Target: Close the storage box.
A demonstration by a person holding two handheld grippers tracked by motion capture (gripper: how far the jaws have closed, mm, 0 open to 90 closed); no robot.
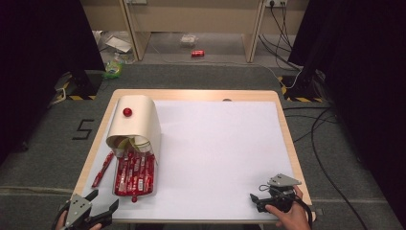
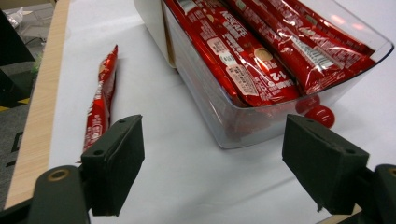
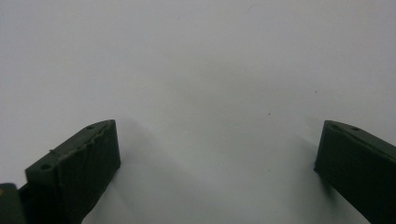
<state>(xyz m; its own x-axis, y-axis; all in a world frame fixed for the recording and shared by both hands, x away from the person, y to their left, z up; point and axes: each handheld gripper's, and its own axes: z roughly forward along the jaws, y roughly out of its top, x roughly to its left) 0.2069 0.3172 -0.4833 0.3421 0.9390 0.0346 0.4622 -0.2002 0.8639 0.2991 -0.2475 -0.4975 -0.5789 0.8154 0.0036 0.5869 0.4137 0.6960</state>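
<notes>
Fingers spread and empty, the left gripper (image 1: 103, 203) hovers just short of the clear box (image 2: 219, 116) of Nescafé sticks (image 2: 243, 51); one loose stick (image 2: 100, 102) lies beside that box; the right gripper (image 1: 261, 199), well apart from it, gapes over white surface (image 3: 196, 70).

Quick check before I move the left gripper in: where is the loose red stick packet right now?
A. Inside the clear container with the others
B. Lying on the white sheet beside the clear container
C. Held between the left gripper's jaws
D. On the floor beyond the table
B. The loose red stick packet lies flat on the white sheet, apart from the clear container, and the left gripper has its jaws open and empty just short of it.
</notes>
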